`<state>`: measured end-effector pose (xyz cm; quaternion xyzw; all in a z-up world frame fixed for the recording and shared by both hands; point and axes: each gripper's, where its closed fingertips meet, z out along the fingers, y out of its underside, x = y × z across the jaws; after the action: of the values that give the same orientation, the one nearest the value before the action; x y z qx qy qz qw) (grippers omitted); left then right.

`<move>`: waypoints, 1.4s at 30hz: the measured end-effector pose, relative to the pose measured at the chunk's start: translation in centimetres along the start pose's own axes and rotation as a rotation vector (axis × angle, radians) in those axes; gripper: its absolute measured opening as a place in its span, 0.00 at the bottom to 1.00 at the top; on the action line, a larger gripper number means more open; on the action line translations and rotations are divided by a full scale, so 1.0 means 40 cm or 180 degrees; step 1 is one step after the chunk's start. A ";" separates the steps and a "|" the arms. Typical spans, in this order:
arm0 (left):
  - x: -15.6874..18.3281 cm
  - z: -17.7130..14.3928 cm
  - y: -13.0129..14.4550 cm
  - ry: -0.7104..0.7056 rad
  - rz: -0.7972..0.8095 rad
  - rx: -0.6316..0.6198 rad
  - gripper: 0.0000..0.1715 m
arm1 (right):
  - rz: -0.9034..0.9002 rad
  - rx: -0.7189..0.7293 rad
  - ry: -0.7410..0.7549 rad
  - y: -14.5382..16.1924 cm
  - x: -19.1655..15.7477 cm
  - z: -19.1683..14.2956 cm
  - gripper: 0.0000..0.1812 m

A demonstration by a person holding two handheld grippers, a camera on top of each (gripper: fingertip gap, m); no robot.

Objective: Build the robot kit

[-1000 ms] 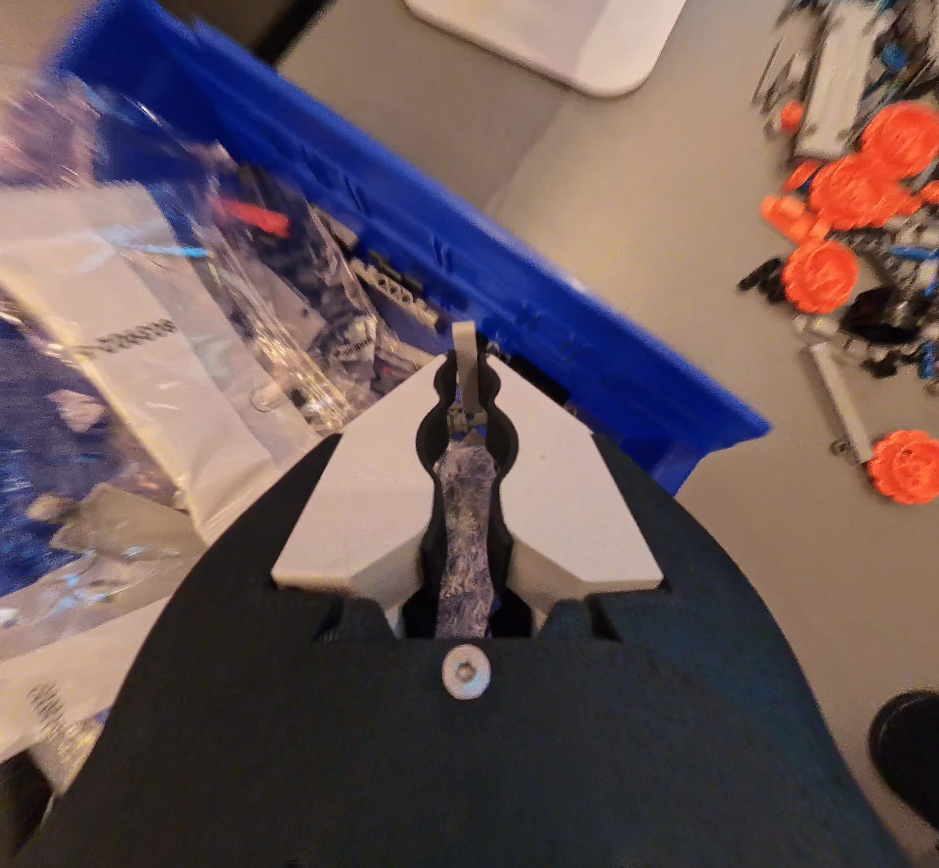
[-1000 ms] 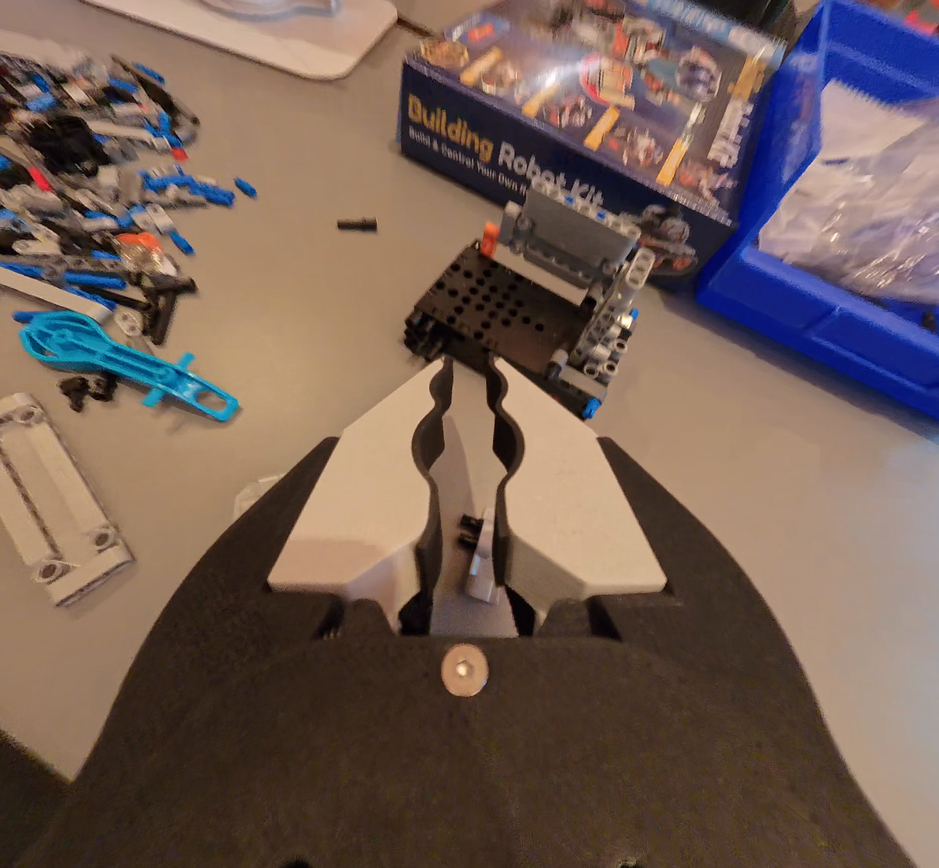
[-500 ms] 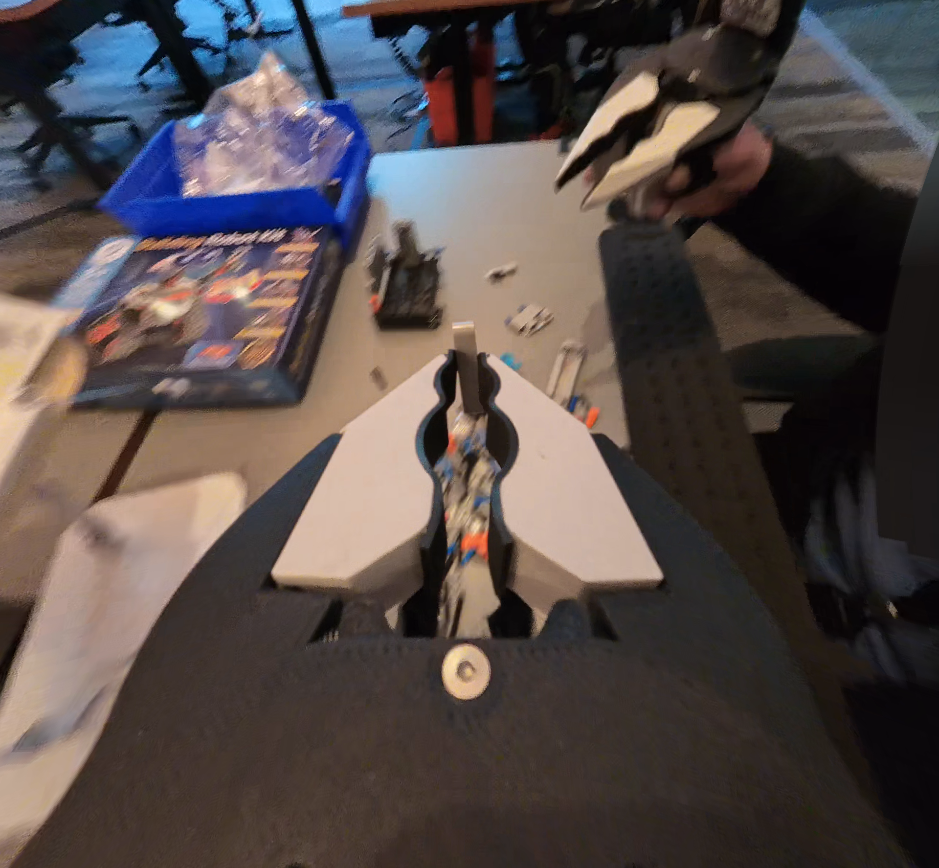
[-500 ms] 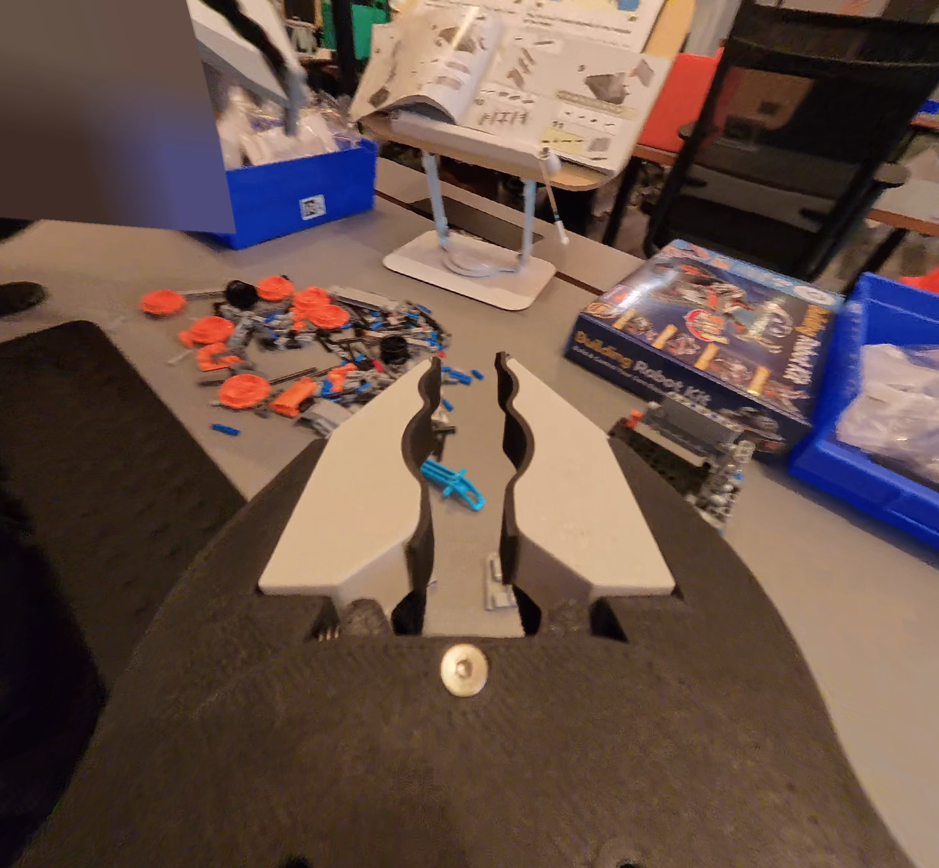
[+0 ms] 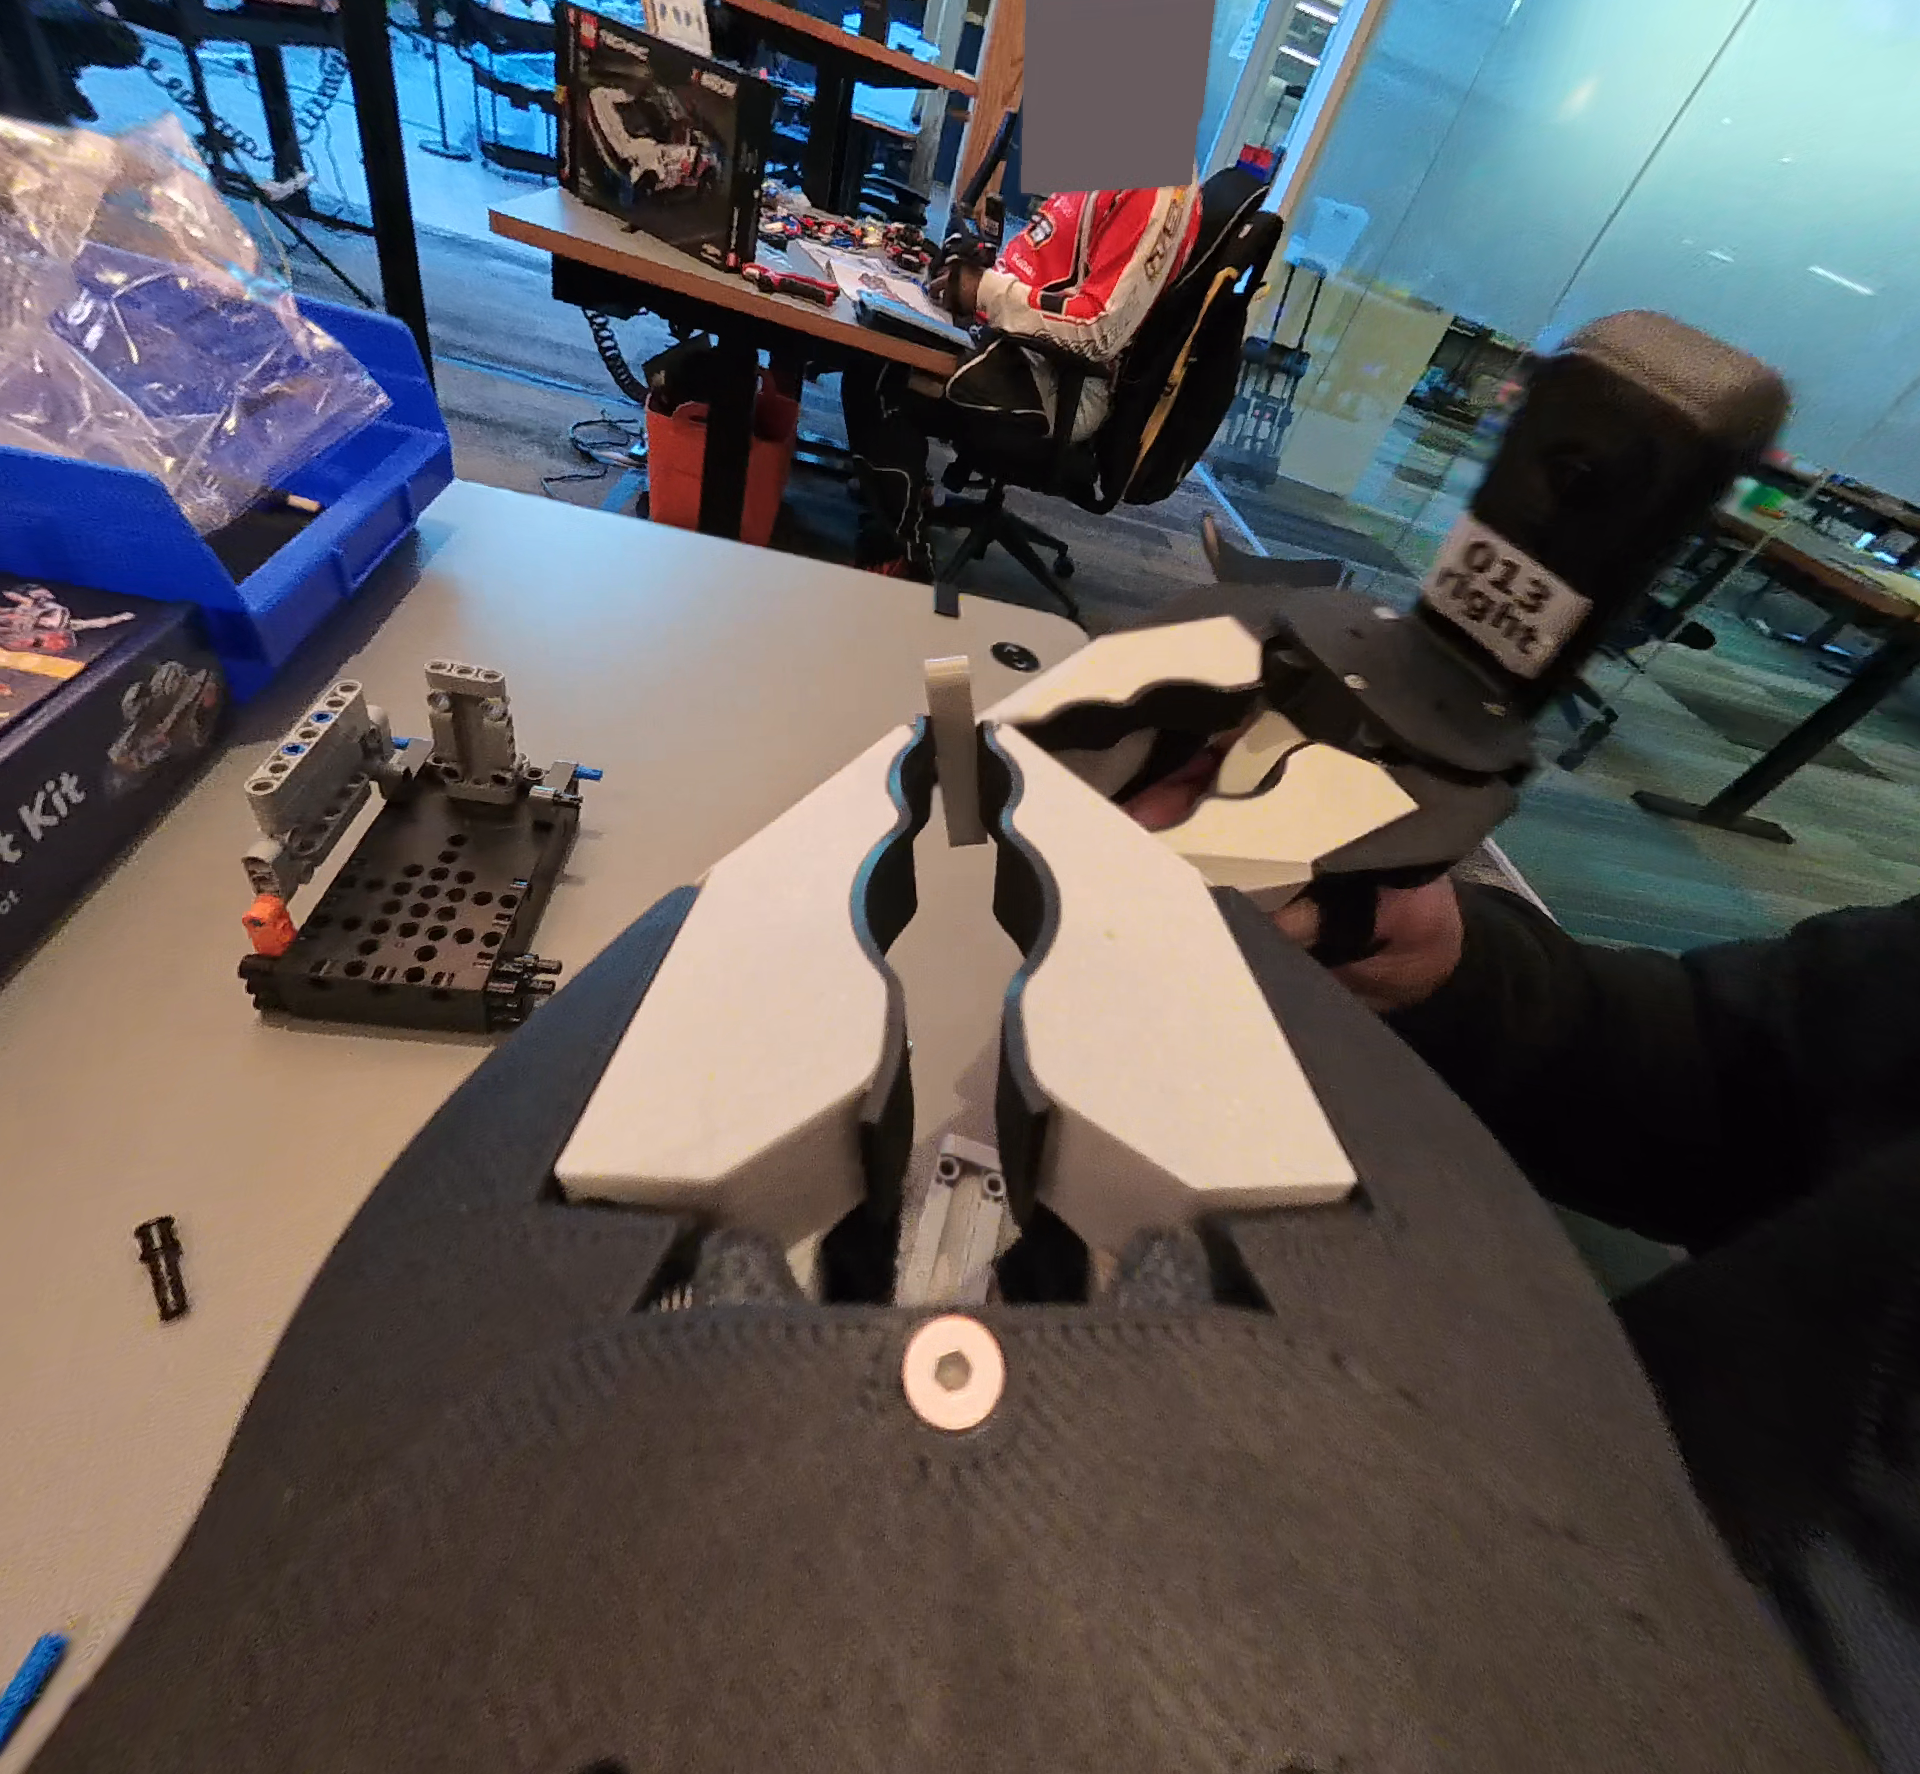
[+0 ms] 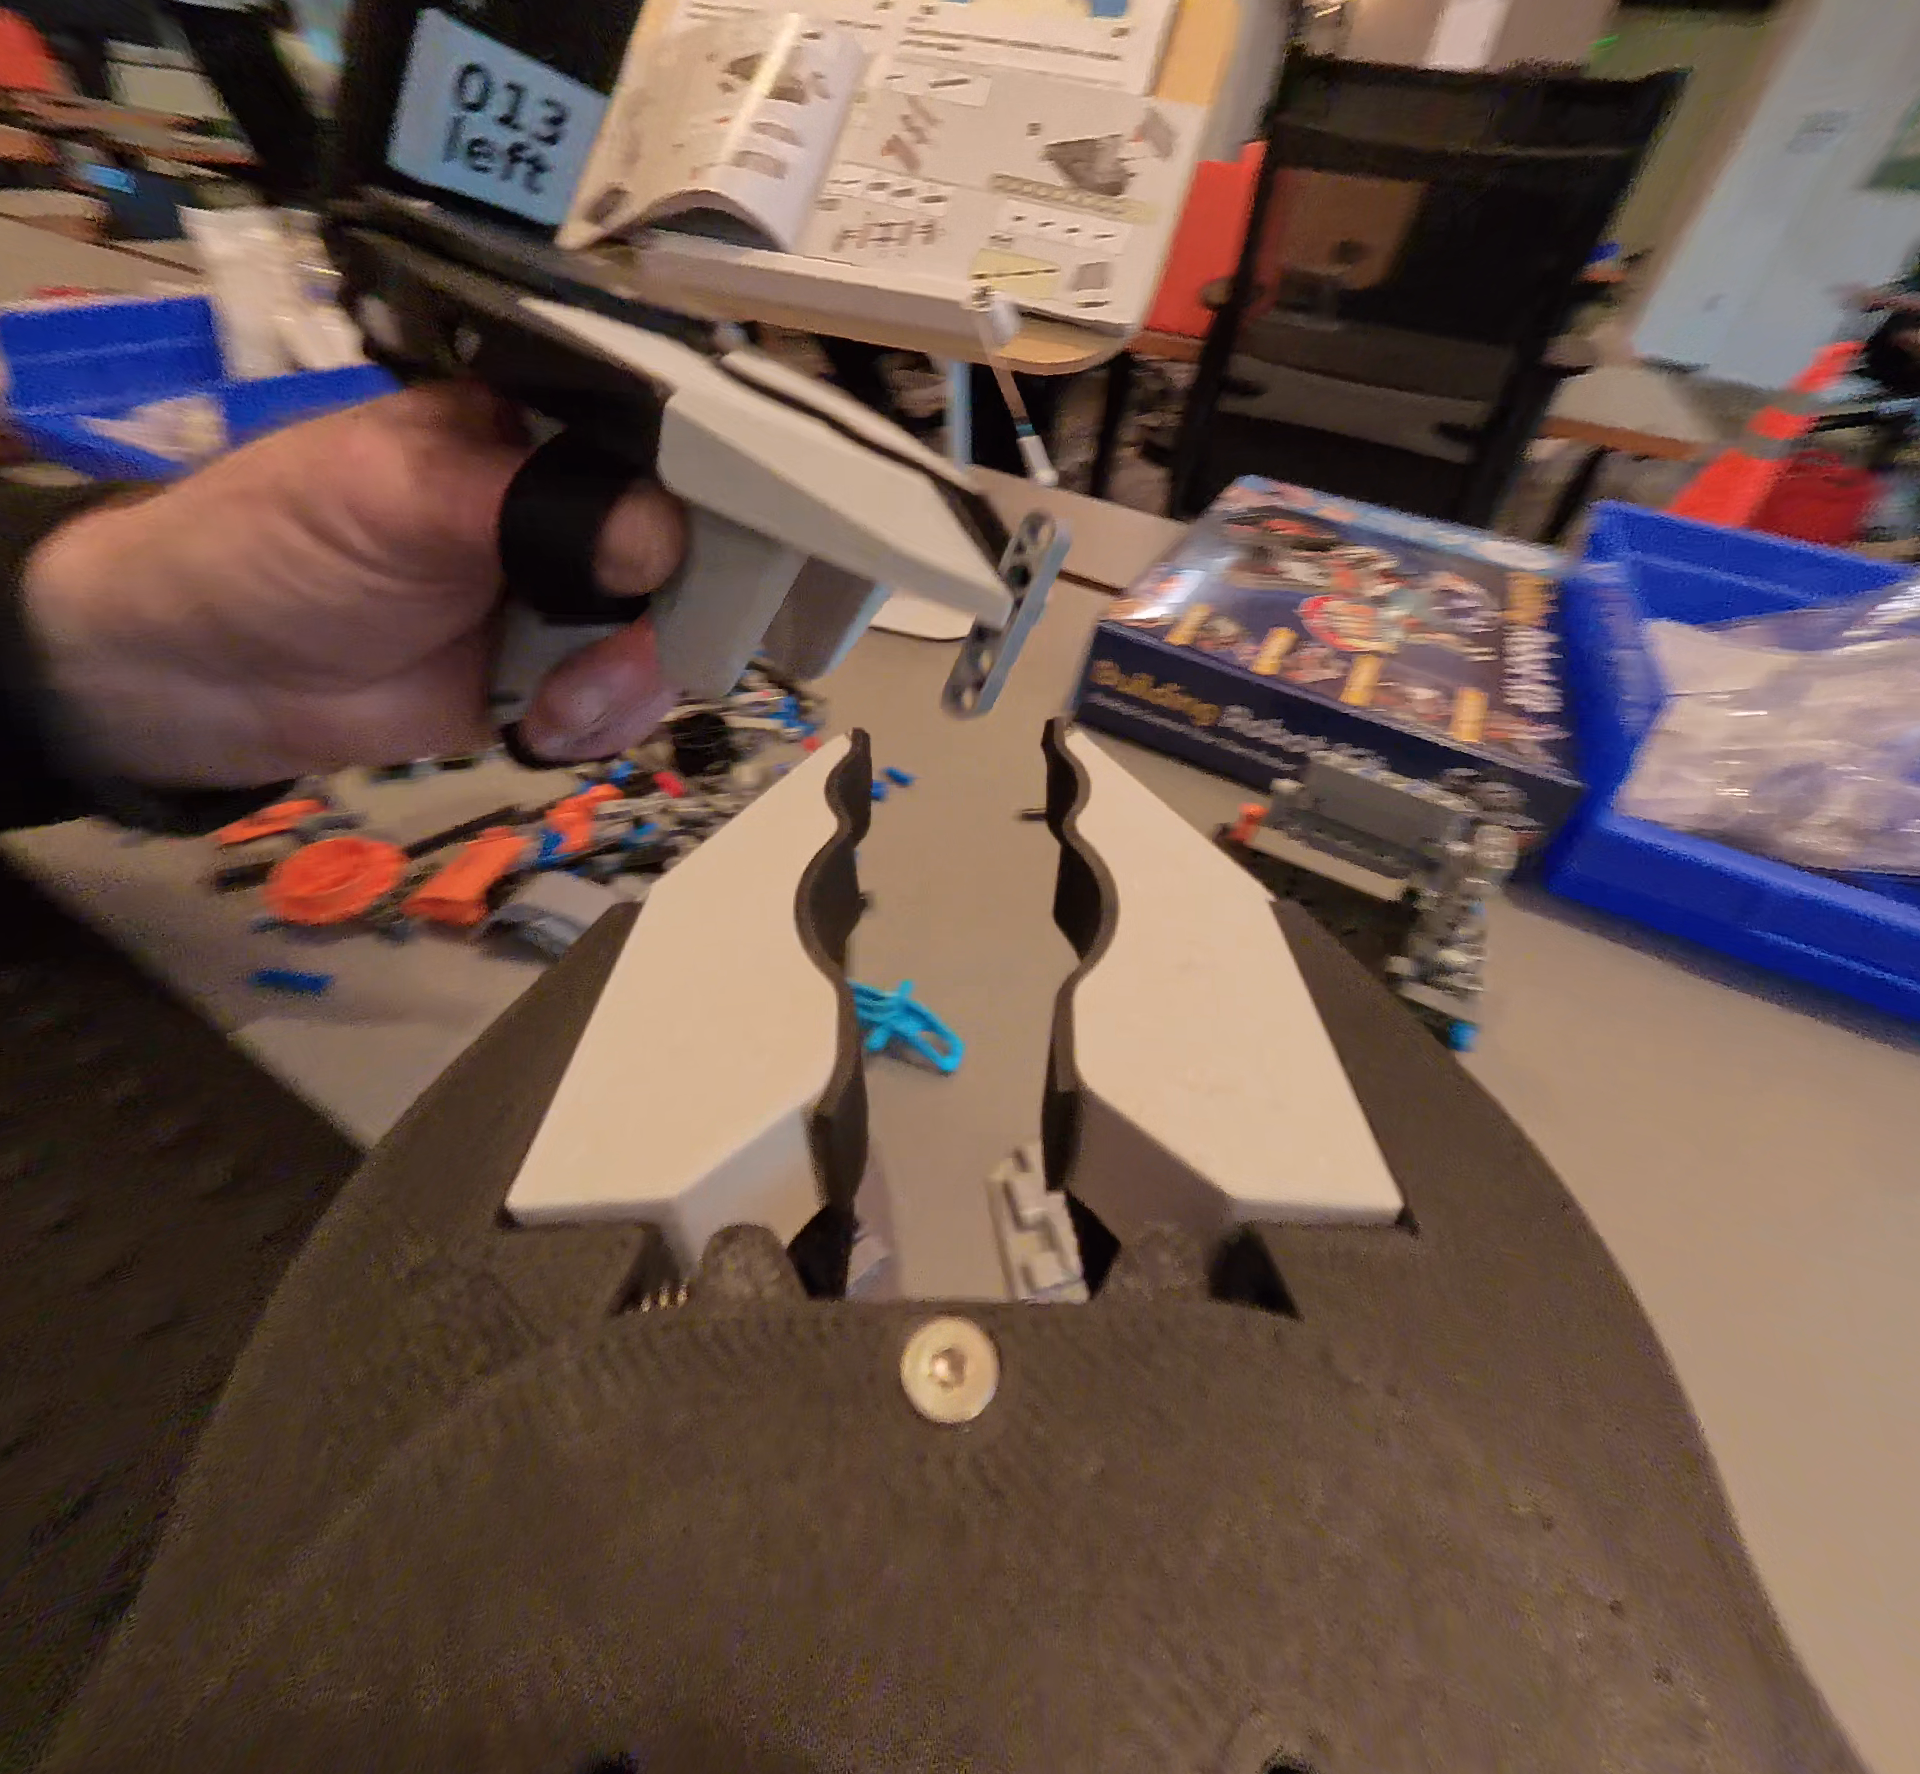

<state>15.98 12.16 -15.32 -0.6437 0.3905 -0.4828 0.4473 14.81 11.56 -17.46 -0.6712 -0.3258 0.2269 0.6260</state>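
Note:
My left gripper is shut on a short grey beam with holes, held upright in the air above the table. In the right wrist view the same beam hangs from the left gripper's tips, just above and ahead of my right gripper. My right gripper is open and empty; it also shows in the left wrist view, close to the right of the beam. A black perforated plate assembly with grey parts stands on the table at left; it shows in the right wrist view too.
A blue printed kit box and a blue bin with plastic bags lie to the right. A pile of orange, blue and black parts and a cyan tool lie on the table. A booklet on a stand is behind. A black pin lies at left. Both grippers' tips are close together, under 4 cm apart. From the right gripper's tips to the black pin is close to 20 cm.
My left gripper lifted the grey beam away from the blue bin and swung to face the right gripper. My right gripper rose from the plate assembly and opened wider, now close to the beam.

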 end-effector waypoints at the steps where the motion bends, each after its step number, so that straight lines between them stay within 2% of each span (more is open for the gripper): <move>1: -0.004 0.009 0.008 -0.0025 -0.0005 -0.0002 0.03 | -0.0112 -0.0005 0.0186 0.000 0.016 0.003 0.17; 5: -0.014 0.028 0.020 -0.0087 -0.0045 0.0066 0.03 | -0.0420 -0.0147 0.0558 0.013 0.044 0.016 0.04; 7: -0.023 0.031 0.024 -0.0039 -0.0172 0.0091 0.03 | -0.0396 -0.0193 0.0531 0.020 0.048 0.021 0.04; 18: -0.021 0.010 0.021 0.0247 -0.0112 0.0193 0.06 | 0.0268 -0.0118 -0.0394 0.024 0.029 0.021 0.03; 21: -0.023 0.019 0.044 0.0339 -0.0237 0.0030 0.08 | 0.0354 -0.0150 -0.0542 0.035 0.033 0.013 0.03; 24: -0.020 0.037 0.083 0.0347 -0.0176 -0.0249 0.12 | 0.0371 -0.0247 -0.0555 0.055 0.052 0.002 0.03; 31: -0.062 0.065 0.280 -0.0062 0.0117 -0.1716 0.13 | 0.0427 -0.0658 -0.0394 0.147 0.138 -0.067 0.03; 34: -0.075 0.076 0.345 -0.0219 0.0243 -0.2158 0.16 | 0.0537 -0.0916 -0.0376 0.202 0.160 -0.094 0.03; 39: -0.079 0.090 0.396 -0.0256 0.0394 -0.2544 0.25 | 0.0717 -0.1374 -0.0516 0.284 0.165 -0.130 0.03; 42: -0.072 0.102 0.411 -0.0228 0.0387 -0.2634 0.27 | 0.0730 -0.1607 -0.0611 0.316 0.160 -0.142 0.03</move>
<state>18.13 10.84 -32.31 -0.7612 0.5730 -0.2353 0.1920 25.18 12.22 -28.64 -0.8136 -0.3518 0.2704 0.3758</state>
